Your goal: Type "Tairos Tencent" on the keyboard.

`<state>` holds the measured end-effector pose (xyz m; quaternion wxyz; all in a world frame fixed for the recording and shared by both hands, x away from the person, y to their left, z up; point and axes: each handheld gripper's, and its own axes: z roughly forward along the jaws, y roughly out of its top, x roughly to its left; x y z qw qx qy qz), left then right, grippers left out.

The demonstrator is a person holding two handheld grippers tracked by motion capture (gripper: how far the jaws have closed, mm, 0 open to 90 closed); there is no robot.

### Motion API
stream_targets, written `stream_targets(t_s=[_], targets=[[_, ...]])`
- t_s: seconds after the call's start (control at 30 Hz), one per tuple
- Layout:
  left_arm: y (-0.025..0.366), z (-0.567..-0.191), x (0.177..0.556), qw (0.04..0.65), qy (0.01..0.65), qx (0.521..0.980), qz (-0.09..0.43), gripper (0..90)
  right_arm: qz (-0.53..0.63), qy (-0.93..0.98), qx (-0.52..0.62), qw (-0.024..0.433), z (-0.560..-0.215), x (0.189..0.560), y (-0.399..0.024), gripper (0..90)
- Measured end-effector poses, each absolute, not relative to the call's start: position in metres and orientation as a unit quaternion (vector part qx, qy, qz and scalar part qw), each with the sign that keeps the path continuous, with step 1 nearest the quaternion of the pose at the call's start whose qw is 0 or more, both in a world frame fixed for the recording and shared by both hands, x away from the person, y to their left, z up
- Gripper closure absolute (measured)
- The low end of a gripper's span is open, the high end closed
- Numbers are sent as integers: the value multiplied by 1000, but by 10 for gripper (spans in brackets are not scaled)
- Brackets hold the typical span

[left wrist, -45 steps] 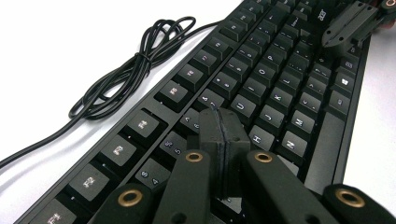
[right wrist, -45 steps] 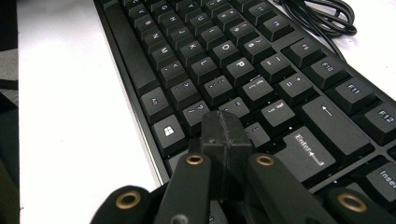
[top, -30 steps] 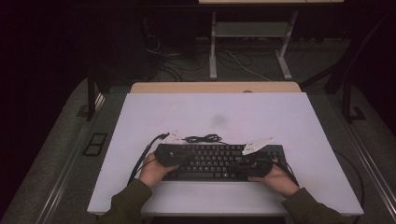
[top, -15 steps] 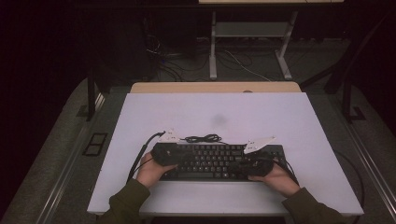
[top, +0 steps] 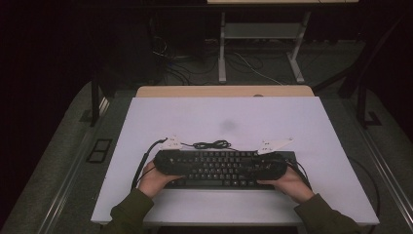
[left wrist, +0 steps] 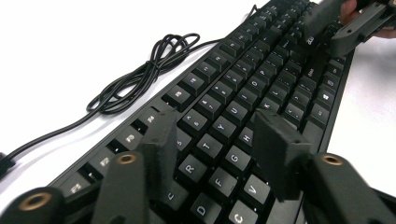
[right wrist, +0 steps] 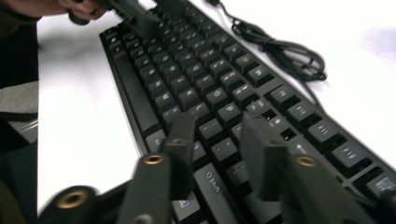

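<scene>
Two hands come in from the bottom of the high view, each holding a gripper low over a black keyboard point(top: 224, 168). Left hand point(top: 155, 179) sits at the keyboard's left end, forearm in a dark green sleeve point(top: 130, 214) angled up and inward; left gripper point(top: 170, 161) lies across the left keys, pointing toward the middle. Right hand point(top: 291, 184) mirrors it at the right end, right gripper point(top: 265, 165) pointing inward over the right keys.

Left gripper view: fingers point(left wrist: 163, 140) spread, gap between them, nothing pinched, hovering just above the letter keys point(left wrist: 219, 140); contact with keys cannot be told. Right gripper view: fingers point(right wrist: 182, 144) also spread, empty, low over the bottom rows near the keyboard's right end; the other gripper and hand point(right wrist: 56, 7) show far off at the opposite end.

Keyboard lies flat on the white surface point(top: 224, 117), near the front edge, centred. Long axis runs left to right across the surface, key rows facing the person. Its black cable point(top: 212, 145) lies in a loose bundle just behind the back edge, on the surface. A small dark smudge point(top: 228, 125) marks the surface further back.
</scene>
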<state>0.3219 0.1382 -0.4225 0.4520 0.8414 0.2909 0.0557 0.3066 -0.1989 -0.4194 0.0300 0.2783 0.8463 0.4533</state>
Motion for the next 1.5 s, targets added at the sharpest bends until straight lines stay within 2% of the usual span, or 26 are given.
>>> stream_targets(t_s=[0.17, 0.33, 0.57, 1.0, 1.13, 1.33, 1.5], targets=[[142, -421, 319, 457, 292, 838, 60, 398, 456, 843, 282, 39, -418, 309, -196, 461], [148, -421, 315, 461, 295, 835, 64, 357, 463, 841, 278, 39, -417, 313, -193, 397], [155, -423, 313, 463, 300, 831, 68, 333, 468, 837, 281, 39, -416, 319, -186, 362], [162, -423, 314, 463, 307, 829, 74, 348, 472, 837, 274, 35, -417, 328, -166, 354], [163, -423, 315, 460, 308, 829, 81, 408, 472, 837, 274, 32, -419, 328, -164, 354], [164, -426, 319, 451, 311, 832, 87, 657, 471, 838, 273, 33, -419, 328, -163, 354], [161, -430, 321, 440, 307, 840, 79, 807, 471, 839, 271, 34, -420, 329, -163, 354]])
